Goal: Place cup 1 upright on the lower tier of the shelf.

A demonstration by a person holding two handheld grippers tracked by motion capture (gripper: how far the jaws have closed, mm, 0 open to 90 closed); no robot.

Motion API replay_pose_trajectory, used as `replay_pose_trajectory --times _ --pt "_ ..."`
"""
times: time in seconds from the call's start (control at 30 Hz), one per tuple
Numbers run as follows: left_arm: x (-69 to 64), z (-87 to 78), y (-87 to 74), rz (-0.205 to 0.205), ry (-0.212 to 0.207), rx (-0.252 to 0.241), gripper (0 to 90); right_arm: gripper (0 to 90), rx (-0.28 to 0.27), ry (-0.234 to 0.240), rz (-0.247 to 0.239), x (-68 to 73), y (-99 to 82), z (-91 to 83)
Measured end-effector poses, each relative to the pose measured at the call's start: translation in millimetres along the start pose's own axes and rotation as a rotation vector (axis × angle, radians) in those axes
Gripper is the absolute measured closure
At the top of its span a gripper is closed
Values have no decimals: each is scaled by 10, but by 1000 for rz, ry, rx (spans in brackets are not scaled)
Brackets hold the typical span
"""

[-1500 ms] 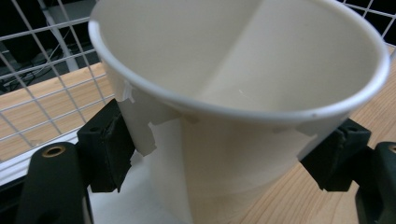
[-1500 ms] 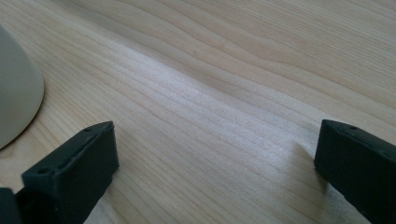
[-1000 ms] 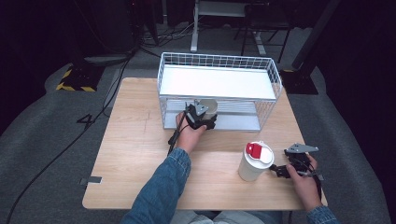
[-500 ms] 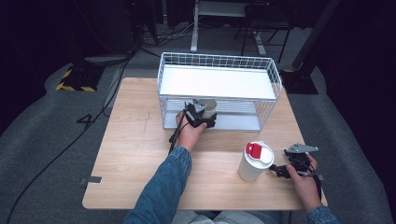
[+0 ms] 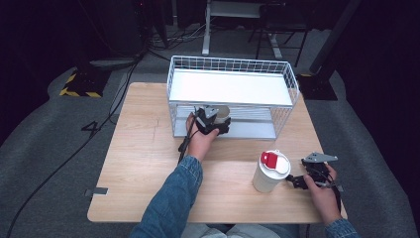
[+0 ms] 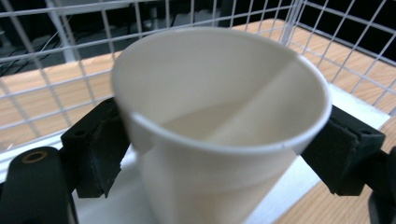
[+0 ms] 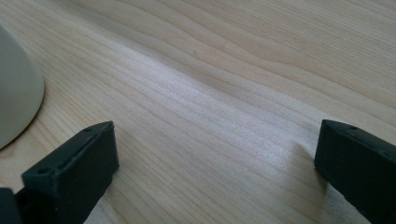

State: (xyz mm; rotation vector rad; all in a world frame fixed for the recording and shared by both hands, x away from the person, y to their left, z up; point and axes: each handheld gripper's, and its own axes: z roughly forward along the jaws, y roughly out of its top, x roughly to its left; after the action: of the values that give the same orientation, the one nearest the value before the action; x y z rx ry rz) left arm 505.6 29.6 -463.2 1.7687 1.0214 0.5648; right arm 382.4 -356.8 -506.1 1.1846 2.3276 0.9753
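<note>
An empty white paper cup (image 6: 219,116) stands on the lower white shelf inside the wire basket (image 5: 233,64). My left gripper (image 5: 218,123) reaches in through the basket's open front. Its jaws have just been opening, and they stand either side of the cup (image 5: 224,113) with the left pad a little off its wall. At the front right of the table a white cup with a red-patched lid (image 5: 270,171) stands upright. My right gripper (image 5: 293,180) rests on the table just to the right of it, open, with bare wood between its jaws (image 7: 215,163). The lidded cup's base (image 7: 16,88) shows at the left.
The basket has a white upper shelf (image 5: 228,87) above the paper cup, and wire walls (image 6: 70,60) close in behind and beside it. The wooden table (image 5: 143,148) lies bare to the left of my left arm. A black cable (image 5: 184,146) trails from the left gripper.
</note>
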Motion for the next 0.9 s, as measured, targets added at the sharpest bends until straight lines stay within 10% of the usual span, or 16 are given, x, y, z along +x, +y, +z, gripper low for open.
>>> replay_pose_trajectory --times 0.9 --pt "20 -465 -127 17 -21 -73 153 0 0 0 0 0 0 0"
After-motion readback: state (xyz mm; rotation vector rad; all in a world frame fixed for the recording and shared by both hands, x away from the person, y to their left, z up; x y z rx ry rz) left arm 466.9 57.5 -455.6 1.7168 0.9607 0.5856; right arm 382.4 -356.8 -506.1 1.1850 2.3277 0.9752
